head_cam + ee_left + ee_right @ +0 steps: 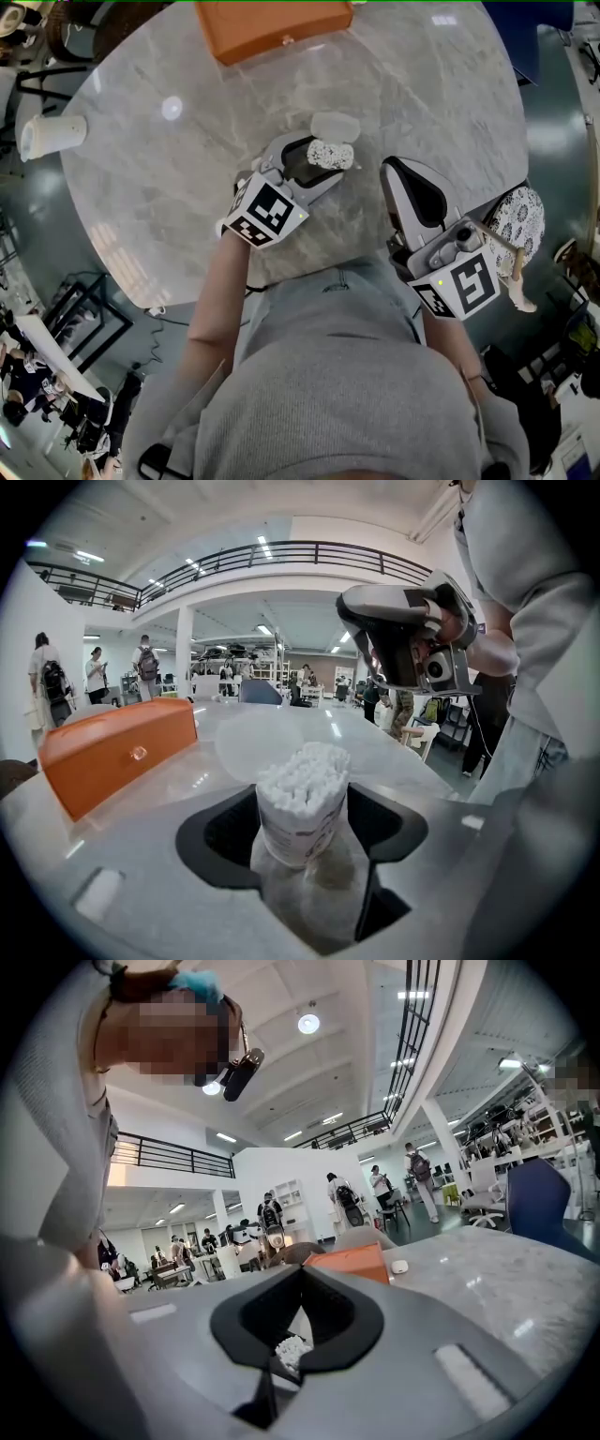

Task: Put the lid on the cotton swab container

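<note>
Cotton swab container [302,803], base hidden, clamped in left hand-held gripper [323,161]; right hand-held gripper [396,173] closed, empty.

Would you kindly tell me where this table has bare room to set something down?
Widest bare marble: the left of the table, between the white cup and the left gripper. Also free: right of the lid, beyond the right gripper. Crowded: the centre, where lid, cotton swab container and both grippers cluster.

The orange box [274,26] is cut off by the head view's top edge; print on the cotton swab container [302,822] is too blurred to read; in the right gripper view the right gripper [300,1279] hides all of it but the swab tips; the swabs cover part of the lid [242,747].
</note>
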`<state>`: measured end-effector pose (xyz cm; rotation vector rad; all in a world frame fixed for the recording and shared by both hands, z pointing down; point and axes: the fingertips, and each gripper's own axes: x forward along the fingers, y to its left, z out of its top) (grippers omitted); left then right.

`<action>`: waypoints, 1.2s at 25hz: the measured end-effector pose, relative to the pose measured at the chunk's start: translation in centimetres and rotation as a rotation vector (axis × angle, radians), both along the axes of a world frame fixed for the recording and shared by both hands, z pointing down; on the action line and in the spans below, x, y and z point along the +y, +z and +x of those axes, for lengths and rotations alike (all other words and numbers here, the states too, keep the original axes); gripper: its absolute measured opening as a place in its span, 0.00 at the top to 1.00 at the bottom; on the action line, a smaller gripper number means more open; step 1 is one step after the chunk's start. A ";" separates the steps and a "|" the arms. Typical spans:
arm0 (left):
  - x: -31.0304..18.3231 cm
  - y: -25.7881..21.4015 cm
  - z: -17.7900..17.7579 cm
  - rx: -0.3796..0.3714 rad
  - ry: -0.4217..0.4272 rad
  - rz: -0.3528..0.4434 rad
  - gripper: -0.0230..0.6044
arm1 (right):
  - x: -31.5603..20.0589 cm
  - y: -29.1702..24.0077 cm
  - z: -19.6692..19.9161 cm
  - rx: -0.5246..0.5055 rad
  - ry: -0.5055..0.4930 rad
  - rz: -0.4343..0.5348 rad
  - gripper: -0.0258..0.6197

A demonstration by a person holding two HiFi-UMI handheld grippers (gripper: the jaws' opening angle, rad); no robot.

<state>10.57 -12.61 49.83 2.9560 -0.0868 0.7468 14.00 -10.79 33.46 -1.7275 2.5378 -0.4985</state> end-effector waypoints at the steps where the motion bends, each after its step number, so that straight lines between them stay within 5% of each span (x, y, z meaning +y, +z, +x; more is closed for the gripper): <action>1: 0.0 0.1 0.1 -0.001 -0.002 -0.003 0.49 | 0.0 0.0 0.1 -0.002 0.002 -0.002 0.96; 16: -0.1 1.3 1.9 -0.064 -0.126 -0.030 0.46 | 0.2 -0.3 1.1 -0.011 0.007 -0.001 0.96; 30: -0.4 1.5 2.1 -0.066 -0.169 0.036 0.50 | 0.8 -0.2 1.2 -0.017 0.002 -0.002 0.96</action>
